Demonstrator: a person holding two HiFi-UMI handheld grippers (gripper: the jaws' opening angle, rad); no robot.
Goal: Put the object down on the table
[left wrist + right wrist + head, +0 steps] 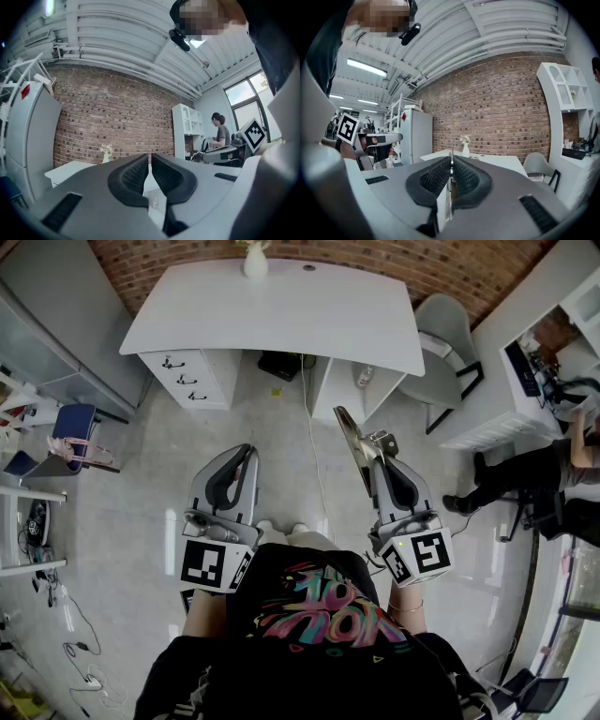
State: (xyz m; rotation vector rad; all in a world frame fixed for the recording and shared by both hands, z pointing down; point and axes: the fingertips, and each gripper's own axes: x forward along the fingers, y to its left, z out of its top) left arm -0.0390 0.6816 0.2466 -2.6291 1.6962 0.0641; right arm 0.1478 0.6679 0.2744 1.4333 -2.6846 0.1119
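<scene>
One vase — table, chair beyond

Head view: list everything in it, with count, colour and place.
table: one, white, top centre.
vase: one, white, on the table's far edge.
drawers: one unit, white, under the table.
grey chair: one, right of the table.
blue chair: one, far left.
person: one, dark trousers, seated far right.
metal object: one, silvery, in the right gripper.
left gripper: one, grey, shut, empty.
right gripper: one, grey, shut on the metal object.
</scene>
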